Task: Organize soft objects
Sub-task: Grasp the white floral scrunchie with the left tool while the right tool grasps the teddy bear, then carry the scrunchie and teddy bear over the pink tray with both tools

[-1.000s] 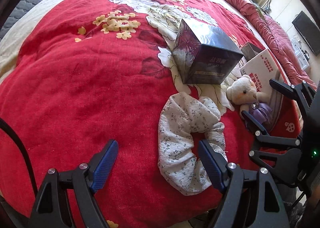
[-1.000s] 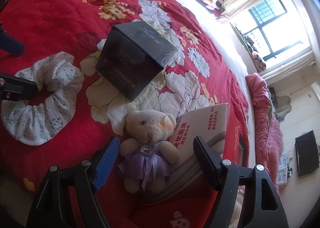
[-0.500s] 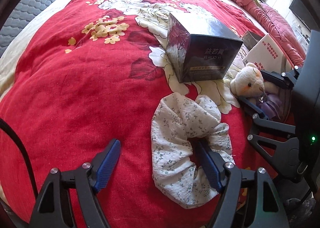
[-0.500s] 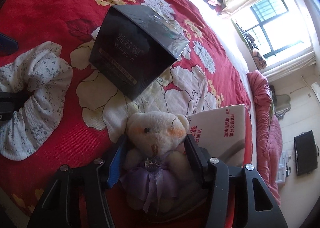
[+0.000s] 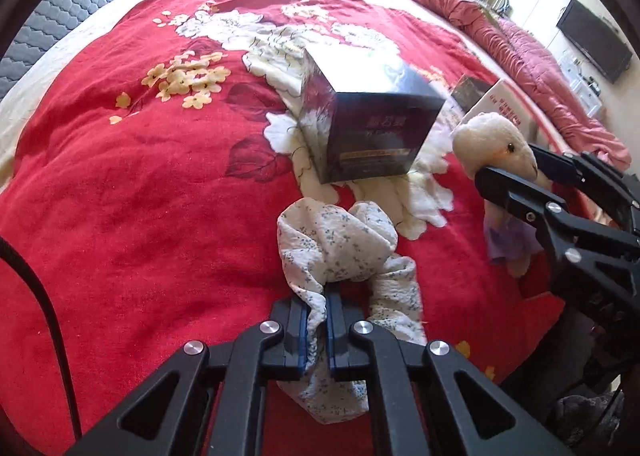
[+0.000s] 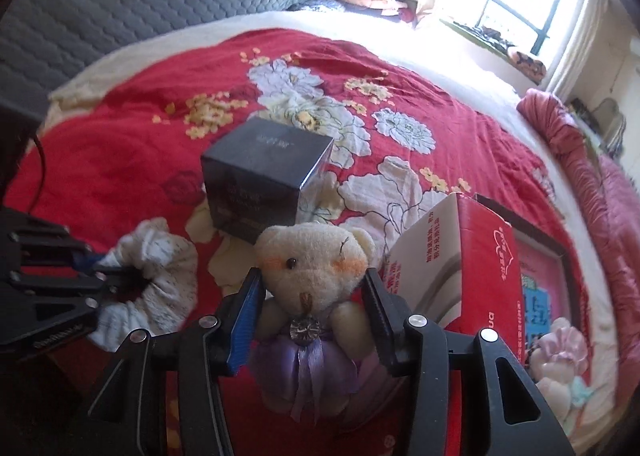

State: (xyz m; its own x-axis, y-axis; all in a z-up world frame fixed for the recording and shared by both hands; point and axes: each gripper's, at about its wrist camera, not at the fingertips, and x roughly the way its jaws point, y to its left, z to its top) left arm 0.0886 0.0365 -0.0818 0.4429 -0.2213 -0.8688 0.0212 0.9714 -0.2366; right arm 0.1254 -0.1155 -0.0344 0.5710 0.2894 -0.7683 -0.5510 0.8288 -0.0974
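**Mei:** Left wrist view first. What fills it?

**Tao:** Biggest is the bed (image 5: 120,216) under a red bedspread with pale flowers. A rolled pink quilt (image 5: 532,56) lies along its far right edge. Near the middle stands a dark glossy box (image 5: 372,128), and a red and white carton (image 6: 460,256) sits to its right, tilted up on one edge in the right wrist view.

**Mei:** And the soft things?

**Tao:** The white floral scrunchie (image 5: 340,244) lies on the bedspread just in front of the dark box. The left gripper (image 5: 316,316) has just been closing and is now clenched on a fold of its near rim, cloth pinched between the blue pads.

**Mei:** The bear?

**Tao:** The cream teddy bear (image 6: 312,268) in a purple dress is to the right of the scrunchie, in front of the carton. The right gripper (image 6: 312,296) has just been closing too; its pads press the bear at both sides just under the head. From the left wrist view the bear looks lifted clear of the bedspread.

**Mei:** Anything smaller?

**Tao:** A small pastel figure (image 6: 560,356) at the right edge, too blurred to make out.
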